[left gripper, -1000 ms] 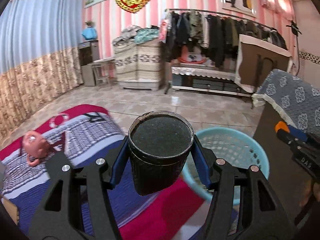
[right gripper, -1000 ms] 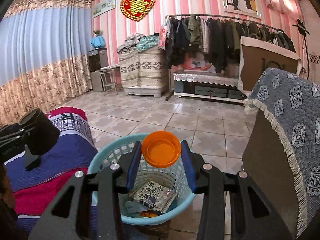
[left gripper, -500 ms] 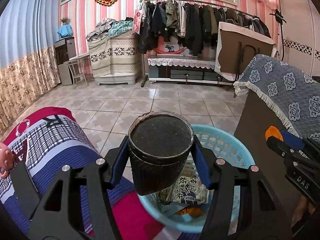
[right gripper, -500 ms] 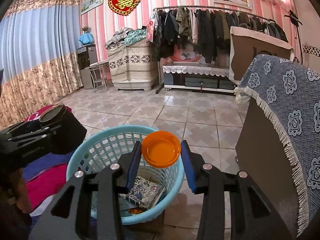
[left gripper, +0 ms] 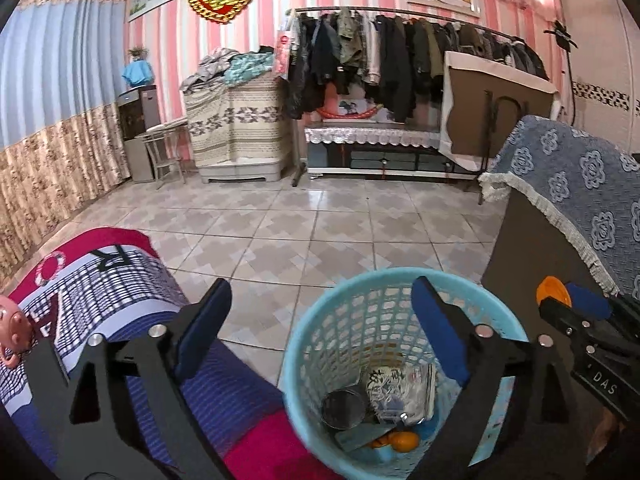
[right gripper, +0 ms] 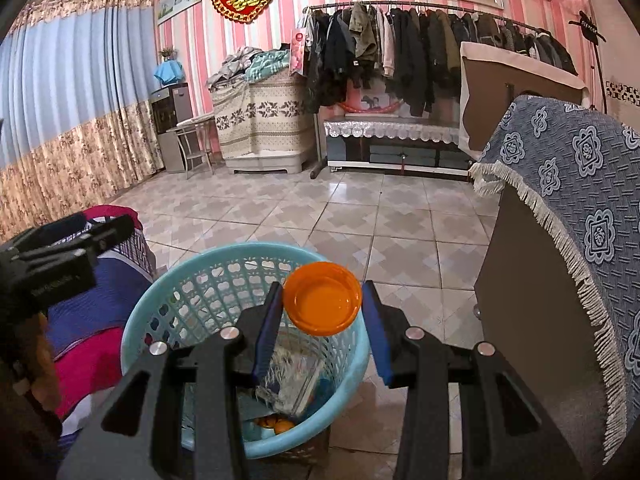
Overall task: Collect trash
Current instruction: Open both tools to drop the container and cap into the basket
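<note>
A light blue mesh trash basket (left gripper: 308, 344) (right gripper: 168, 292) stands on the floor between the bed and a cabinet. My left gripper (left gripper: 320, 320) is open and empty above its rim. The dark cup (left gripper: 343, 407) lies inside the basket beside a crumpled printed wrapper (left gripper: 396, 392) and orange peel (left gripper: 402, 440). My right gripper (right gripper: 322, 308) is shut on an orange lid (right gripper: 322, 304) and holds it over the basket's far right rim. It also shows at the right of the left wrist view (left gripper: 560, 300).
A bed with a red, white and blue blanket (left gripper: 120, 320) lies left of the basket, with a pink toy (left gripper: 14, 332) on it. A brown cabinet under a blue fringed cloth (right gripper: 560, 200) stands right. Tiled floor (left gripper: 320, 224) stretches to a clothes rack (left gripper: 400, 52).
My left gripper has opened and the dark cup has dropped into the basket. My right gripper with the orange lid has moved closer over the basket.
</note>
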Demonstrator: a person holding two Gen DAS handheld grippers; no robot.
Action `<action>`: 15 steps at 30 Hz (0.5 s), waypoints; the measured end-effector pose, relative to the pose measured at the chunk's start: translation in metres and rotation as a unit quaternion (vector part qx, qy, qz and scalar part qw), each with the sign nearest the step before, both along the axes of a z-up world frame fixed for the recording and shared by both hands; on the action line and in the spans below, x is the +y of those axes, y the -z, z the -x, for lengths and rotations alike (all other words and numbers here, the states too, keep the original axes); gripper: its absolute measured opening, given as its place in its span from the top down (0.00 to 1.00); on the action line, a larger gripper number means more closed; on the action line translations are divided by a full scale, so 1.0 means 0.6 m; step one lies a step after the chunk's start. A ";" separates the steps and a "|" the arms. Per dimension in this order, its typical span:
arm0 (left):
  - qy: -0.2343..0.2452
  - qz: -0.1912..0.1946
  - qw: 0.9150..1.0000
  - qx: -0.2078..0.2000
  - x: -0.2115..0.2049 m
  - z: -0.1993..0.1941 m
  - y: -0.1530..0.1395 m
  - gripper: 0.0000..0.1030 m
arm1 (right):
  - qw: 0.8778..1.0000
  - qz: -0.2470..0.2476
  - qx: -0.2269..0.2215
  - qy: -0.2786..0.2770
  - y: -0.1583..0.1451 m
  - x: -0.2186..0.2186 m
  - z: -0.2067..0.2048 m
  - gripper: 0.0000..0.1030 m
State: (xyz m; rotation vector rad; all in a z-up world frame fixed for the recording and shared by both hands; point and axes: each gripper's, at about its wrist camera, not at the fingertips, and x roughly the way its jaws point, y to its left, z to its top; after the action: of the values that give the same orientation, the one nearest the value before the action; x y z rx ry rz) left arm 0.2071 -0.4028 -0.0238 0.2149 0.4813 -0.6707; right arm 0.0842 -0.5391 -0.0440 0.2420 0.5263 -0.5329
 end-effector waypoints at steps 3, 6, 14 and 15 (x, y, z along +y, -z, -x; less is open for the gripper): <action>-0.015 -0.002 1.000 -0.011 0.020 0.001 -0.005 0.06 | 1.000 -0.001 0.002 -0.003 0.004 0.004 -0.008 0.61; -0.025 -0.001 1.000 -0.016 0.044 0.001 -0.009 0.06 | 1.000 -0.003 0.003 -0.007 0.009 0.011 -0.019 0.61; -0.062 0.004 0.998 -0.004 0.107 -0.018 -0.014 0.06 | 1.000 -0.005 0.009 -0.026 0.021 0.031 -0.068 0.61; -0.067 0.005 0.998 -0.003 0.114 -0.021 -0.015 0.06 | 1.000 -0.004 0.008 -0.026 0.020 0.033 -0.073 0.59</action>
State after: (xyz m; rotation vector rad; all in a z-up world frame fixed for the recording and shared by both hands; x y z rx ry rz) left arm 0.2196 -0.3344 -0.0150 0.1738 0.4824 -0.5419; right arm 0.1278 -0.5196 -0.0561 0.2313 0.5491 -0.4835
